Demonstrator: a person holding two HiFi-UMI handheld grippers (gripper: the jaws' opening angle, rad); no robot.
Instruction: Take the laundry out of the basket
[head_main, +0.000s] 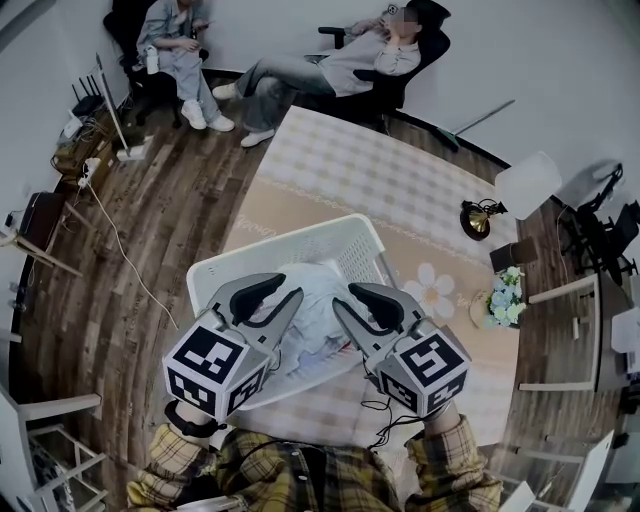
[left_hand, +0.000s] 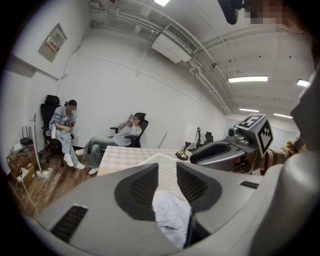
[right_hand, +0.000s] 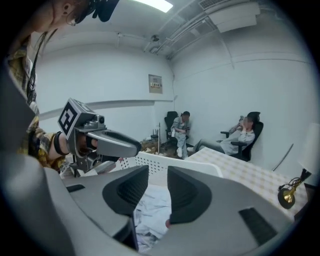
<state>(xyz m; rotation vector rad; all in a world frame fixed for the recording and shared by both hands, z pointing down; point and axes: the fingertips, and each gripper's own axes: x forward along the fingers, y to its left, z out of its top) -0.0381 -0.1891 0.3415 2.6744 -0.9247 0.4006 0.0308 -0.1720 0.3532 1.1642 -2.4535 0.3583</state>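
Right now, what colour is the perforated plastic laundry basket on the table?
White. The perforated plastic laundry basket shows best in the head view.

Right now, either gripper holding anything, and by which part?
Nothing held. Left gripper and right gripper both stand open above the white laundry in the basket, pads not pressing it.
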